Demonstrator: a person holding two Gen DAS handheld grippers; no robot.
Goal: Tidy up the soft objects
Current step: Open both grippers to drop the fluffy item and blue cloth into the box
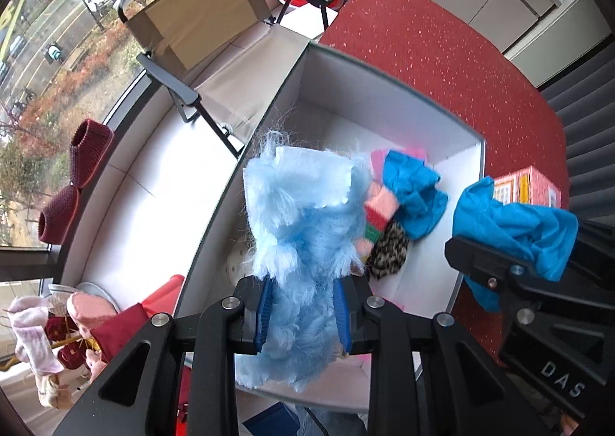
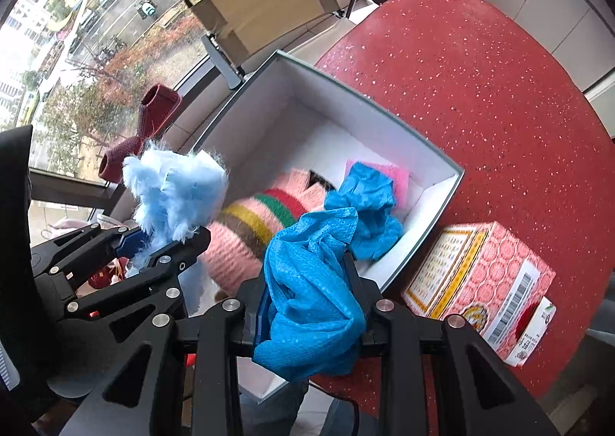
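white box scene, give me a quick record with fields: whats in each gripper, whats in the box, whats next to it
left gripper: shut on fluffy light blue cloth, held above the box's near-left edge
right gripper: shut on blue cloth, held at the box's near edge
white box: open, on red table
in box: striped pink sock, second blue cloth, pink pad, leopard-print item
beside box: pink carton, on the table to the right
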